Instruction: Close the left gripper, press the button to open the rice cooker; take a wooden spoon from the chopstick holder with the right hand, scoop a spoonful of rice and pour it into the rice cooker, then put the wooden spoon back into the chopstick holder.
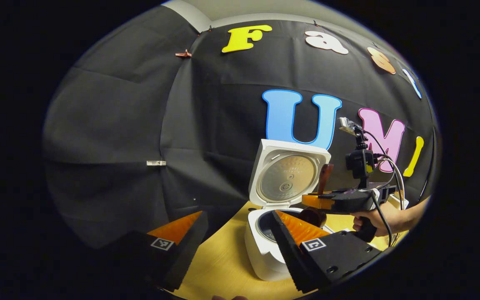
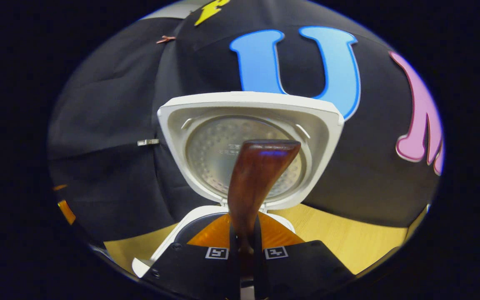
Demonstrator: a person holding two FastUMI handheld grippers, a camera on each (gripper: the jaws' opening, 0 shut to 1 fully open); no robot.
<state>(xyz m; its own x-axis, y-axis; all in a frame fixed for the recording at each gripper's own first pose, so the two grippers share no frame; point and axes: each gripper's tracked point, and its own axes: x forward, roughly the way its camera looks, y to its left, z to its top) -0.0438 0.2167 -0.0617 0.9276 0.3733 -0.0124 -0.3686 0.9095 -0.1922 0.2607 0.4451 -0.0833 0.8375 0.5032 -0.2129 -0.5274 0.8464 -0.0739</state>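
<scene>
Fingers clamped on the wooden spoon (image 2: 256,179) by the right gripper (image 2: 245,250), left gripper (image 1: 240,233) spread apart and idle.
Rice cooker (image 1: 265,250) lid is already popped open; spoon's held over the pot, probably mid-pour, so only returning it to the holder looks left.

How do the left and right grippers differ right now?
The left gripper is open and holds nothing; the right gripper is shut on the wooden spoon. The left gripper sits back from the rice cooker, while the right gripper is over its open pot. Both point toward the raised lid.
</scene>
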